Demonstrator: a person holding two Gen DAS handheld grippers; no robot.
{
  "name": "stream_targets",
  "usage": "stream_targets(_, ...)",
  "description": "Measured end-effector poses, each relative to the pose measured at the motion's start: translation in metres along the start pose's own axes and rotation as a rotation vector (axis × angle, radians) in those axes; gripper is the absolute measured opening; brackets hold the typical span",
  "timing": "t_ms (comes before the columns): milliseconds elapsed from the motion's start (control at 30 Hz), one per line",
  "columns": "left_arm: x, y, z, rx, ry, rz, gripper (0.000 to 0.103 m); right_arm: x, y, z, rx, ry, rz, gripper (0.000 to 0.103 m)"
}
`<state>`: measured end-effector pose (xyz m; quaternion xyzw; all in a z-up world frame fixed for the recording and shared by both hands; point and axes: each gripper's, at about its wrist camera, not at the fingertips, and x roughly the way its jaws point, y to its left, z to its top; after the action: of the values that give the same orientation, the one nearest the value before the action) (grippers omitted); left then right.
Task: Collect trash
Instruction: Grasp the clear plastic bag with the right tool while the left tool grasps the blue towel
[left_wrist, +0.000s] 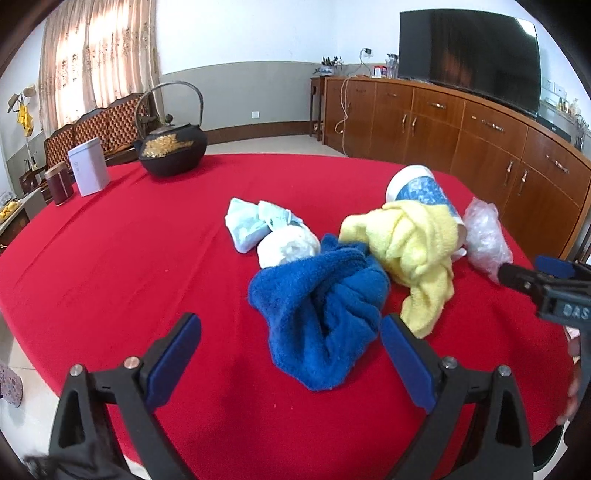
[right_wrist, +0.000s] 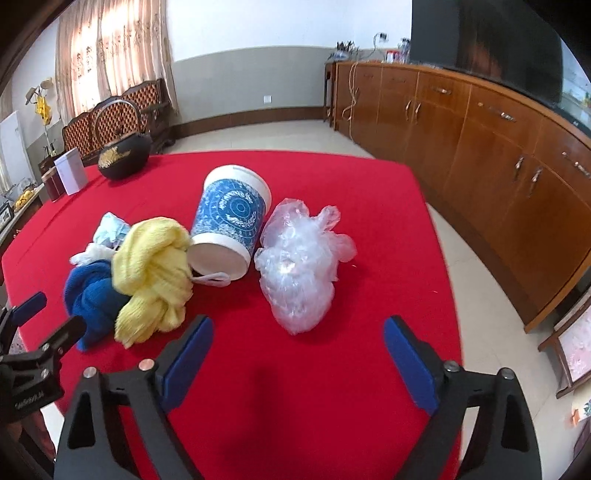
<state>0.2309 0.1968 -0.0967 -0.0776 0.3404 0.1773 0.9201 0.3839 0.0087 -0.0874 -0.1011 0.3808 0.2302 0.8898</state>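
A: What sits on the red tablecloth (left_wrist: 129, 266)?

B: A heap near the middle. A blue towel (left_wrist: 325, 306) lies bunched closest to the left gripper (left_wrist: 291, 354), touching a yellow towel (left_wrist: 417, 254) on its right. Behind the blue one are a white wad (left_wrist: 291, 245) and a pale blue-green crumpled packet (left_wrist: 251, 221).

A: And the cup?

B: A blue-patterned paper cup (right_wrist: 231, 221) lies tipped on its side, its open mouth toward the right camera, pressed against the yellow towel. Just beside it on the right lies a crumpled clear plastic bag (right_wrist: 299, 266).

A: How are the left gripper's fingers?

B: Spread wide, holding nothing. The blue towel lies just ahead of the gap between them, with its near end reaching in between the tips.

A: The right gripper (right_wrist: 299, 358)?

B: Also spread wide and empty, over bare cloth. The plastic bag lies just beyond its fingertips, lined up with the gap.

A: Anything farther off?

B: At the far left of the table stand a black iron teapot (left_wrist: 171, 147), a white box (left_wrist: 88, 171) and a dark red tin (left_wrist: 59, 182). A long wooden cabinet (left_wrist: 461, 133) runs along the wall with a television (left_wrist: 469, 55) on it.
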Motion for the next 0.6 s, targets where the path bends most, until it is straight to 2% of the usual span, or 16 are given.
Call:
stream_targets(133, 0.007, -0.004, 0.002, 0.003, 0.021, -0.014, 0.093, 0.021, -0.001, 0.008, 0.0, 0.035, -0.003, 0.089)
stream_targets(233, 0.006, -0.013, 0.003, 0.041, 0.009, 0.004, 0.092, 0.032, -0.002, 0.014, 0.006, 0.056, 0.004, 0.085)
stream_targets(300, 0.006, -0.017, 0.002, 0.046, 0.011, -0.004, 0.089, 0.037, -0.003, 0.016, 0.003, 0.066, 0.005, 0.078)
stream_targets(367, 0.008, -0.017, 0.002, 0.039, 0.02, -0.019, 0.076, 0.042, -0.002, 0.017, 0.001, 0.077, 0.016, 0.065)
stream_targets(400, 0.008, -0.016, 0.001, 0.036, 0.022, -0.03, 0.071, 0.044, -0.003, 0.017, 0.005, 0.082, 0.02, 0.052)
stream_targets(433, 0.009, -0.016, 0.002, 0.034, 0.022, -0.034, 0.06, 0.045, -0.003, 0.016, 0.008, 0.088, 0.024, 0.047)
stream_targets(467, 0.008, -0.017, 0.002, 0.034, 0.02, -0.04, 0.048, 0.045, -0.004, 0.016, 0.011, 0.084, 0.025, 0.045)
stream_targets(500, 0.005, -0.017, 0.001, 0.035, 0.018, -0.049, 0.04, 0.043, -0.005, 0.015, 0.013, 0.075, 0.025, 0.044)
stream_targets(533, 0.005, -0.018, 0.002, 0.036, 0.017, -0.058, 0.026, 0.04, -0.006, 0.014, 0.014, 0.068, 0.026, 0.043)
stream_targets(600, 0.001, -0.019, 0.001, 0.039, 0.012, -0.071, 0.021, 0.034, -0.008, 0.011, 0.019, 0.056, 0.027, 0.043)
